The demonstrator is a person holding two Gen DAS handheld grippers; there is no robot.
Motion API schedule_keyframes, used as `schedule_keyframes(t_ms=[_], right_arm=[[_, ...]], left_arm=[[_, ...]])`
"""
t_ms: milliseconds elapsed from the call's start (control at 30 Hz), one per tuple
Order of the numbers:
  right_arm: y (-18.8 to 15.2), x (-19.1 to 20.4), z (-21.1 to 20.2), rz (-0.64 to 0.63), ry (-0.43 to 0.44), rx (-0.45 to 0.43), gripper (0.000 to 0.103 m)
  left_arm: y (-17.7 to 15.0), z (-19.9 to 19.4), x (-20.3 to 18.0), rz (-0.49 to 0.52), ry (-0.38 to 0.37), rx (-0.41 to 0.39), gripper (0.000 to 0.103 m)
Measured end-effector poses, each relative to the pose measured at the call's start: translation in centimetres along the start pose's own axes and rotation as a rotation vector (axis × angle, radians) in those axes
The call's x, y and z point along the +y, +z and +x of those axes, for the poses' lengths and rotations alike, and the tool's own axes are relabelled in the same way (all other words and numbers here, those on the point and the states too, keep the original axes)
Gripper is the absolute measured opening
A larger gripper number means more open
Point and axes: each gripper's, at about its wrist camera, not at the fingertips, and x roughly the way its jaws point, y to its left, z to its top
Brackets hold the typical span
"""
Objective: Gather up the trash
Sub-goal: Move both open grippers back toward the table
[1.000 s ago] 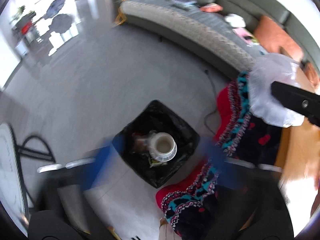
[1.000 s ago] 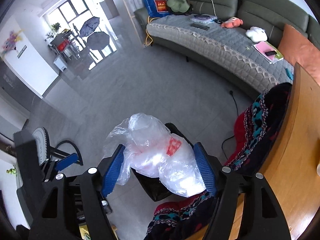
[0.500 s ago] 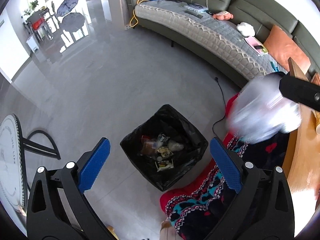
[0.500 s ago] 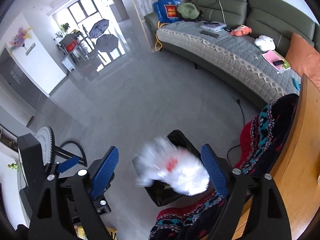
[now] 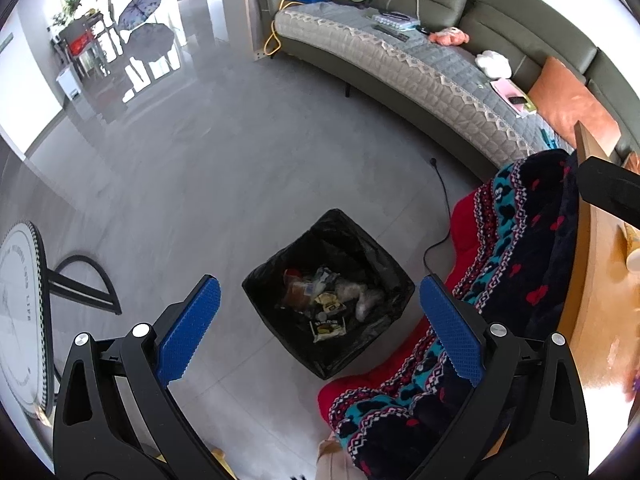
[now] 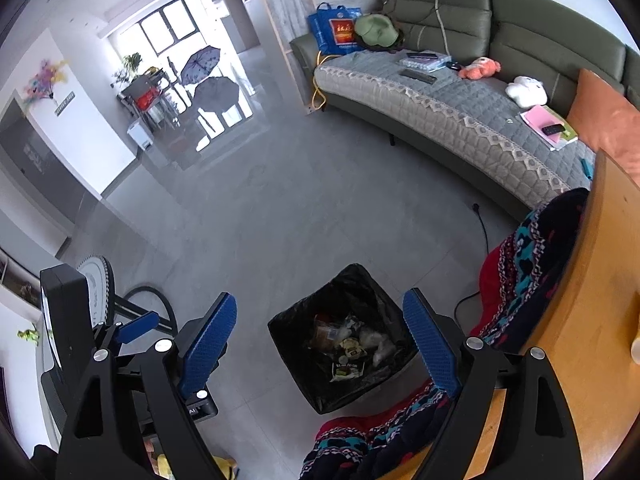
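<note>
A square bin lined with a black bag [image 5: 276,280] stands on the grey floor below both grippers; it also shows in the right wrist view [image 6: 288,328]. It holds wrappers and a clear plastic bag [image 5: 360,296] [image 6: 378,346]. My left gripper [image 5: 320,320] is open and empty above the bin. My right gripper [image 6: 320,340] is open and empty above the bin too. The right gripper's black body [image 5: 608,192] shows at the right edge of the left wrist view.
A red and dark patterned blanket [image 5: 500,280] hangs off a wooden table [image 5: 600,320] right of the bin. A black cable [image 5: 440,208] runs on the floor behind the bin. A long sofa [image 6: 460,120] stands at the back. A round fan [image 5: 20,312] stands at left.
My right gripper opened and the clear plastic bag dropped into the bin. A white cup seen over the bin a second ago is gone from sight. Both grippers rose.
</note>
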Motion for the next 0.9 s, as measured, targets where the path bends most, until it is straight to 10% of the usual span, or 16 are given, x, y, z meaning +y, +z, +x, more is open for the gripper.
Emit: schedule_keyframes(t_ms=[433, 533, 900], right_arm=[[-3.5, -7.7, -8.4, 0.158, -0.211, -0.211, 0.086], [-5.0, -10.2, -11.4, 0.163, -0.283, -0.317, 0.1], [-9.5, -22.8, -17.8, 0.412, -0.374, -0.258, 0.1]], left_arm=[[0.1, -3.5, -9.6, 0.18, -0.095, -0.06, 0.097], [-0.4, -4.2, -13.1, 0.236, -0.124, -0.07, 0.097], [-2.9, -6.1, -27.1, 0.453, -0.225, -0.08, 0.097]])
